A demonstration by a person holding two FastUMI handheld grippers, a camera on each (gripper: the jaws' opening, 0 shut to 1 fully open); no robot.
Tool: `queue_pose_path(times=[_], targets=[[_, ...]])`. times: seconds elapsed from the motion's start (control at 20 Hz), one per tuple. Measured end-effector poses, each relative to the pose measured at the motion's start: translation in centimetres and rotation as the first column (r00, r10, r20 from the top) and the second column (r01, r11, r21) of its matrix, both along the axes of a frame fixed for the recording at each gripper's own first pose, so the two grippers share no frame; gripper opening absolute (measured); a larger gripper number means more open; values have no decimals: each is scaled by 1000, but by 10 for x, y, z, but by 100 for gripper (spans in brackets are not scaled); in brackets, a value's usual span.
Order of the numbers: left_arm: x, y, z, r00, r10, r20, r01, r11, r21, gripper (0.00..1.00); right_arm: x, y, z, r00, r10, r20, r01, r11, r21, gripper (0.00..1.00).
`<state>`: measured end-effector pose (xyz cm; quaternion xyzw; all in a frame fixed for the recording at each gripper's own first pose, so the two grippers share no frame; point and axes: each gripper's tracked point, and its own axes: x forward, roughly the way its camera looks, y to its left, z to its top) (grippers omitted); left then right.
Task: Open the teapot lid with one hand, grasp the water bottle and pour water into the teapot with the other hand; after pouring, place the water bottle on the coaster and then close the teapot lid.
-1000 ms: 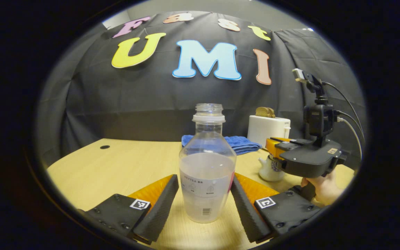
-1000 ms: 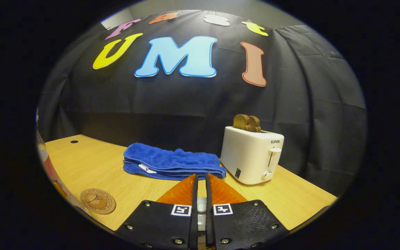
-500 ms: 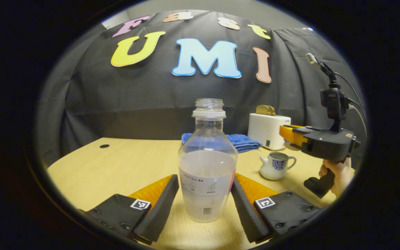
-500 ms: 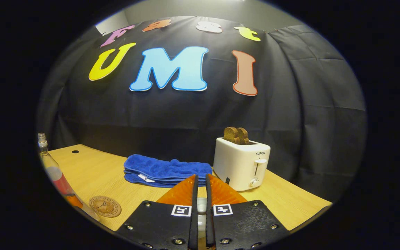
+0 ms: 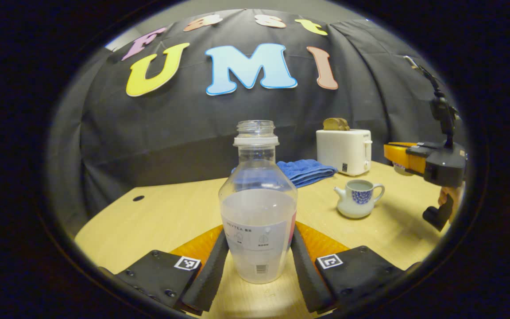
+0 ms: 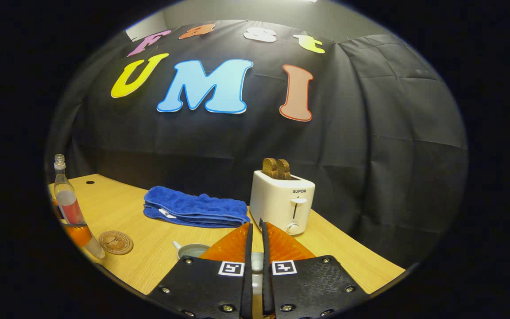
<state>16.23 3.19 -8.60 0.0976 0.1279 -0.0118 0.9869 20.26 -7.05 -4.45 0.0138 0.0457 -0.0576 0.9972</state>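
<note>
An uncapped clear water bottle [image 5: 257, 208], about half full, stands upright on the wooden table [image 5: 171, 212]. My left gripper [image 5: 258, 230] is shut on its lower body, with one finger pressed to each side. The small white teapot [image 5: 359, 200] with a blue pattern stands open to the right. Above and right of it, my right gripper [image 5: 391, 153] is held by a hand. In the right gripper view, my right gripper [image 6: 255, 227] is shut on the white teapot lid [image 6: 257, 261]. The teapot's rim [image 6: 193, 250] is below left, with the bottle [image 6: 70, 206] and the round cork coaster [image 6: 115, 242] at far left.
A folded blue towel [image 6: 193, 208] lies at the back of the table. Next to it stands a white toaster [image 6: 283, 204] with two slices of bread in it. A small hole [image 5: 138, 198] marks the tabletop at the far left.
My left gripper's fingers have closed in from either side onto the bottle. My right gripper has lifted the lid off the teapot and drawn away to the right.
</note>
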Motion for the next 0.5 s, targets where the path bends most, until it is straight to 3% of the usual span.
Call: queue_pose_path(times=[0.05,0.3,0.5], targets=[[2,-4,1,1000,-16,-8,16,999,34,87,-1,-5,-1,1000,-8,1,8,1000,-1,8],[19,-17,5,992,-104,-64,116,969,220,86,-3,-26,-7,1000,-25,-10,25,1000,17,9],[47,-25,11,981,-161,-106,191,890,414,86,-1,-34,-18,999,-15,-44,18,998,59,8]])
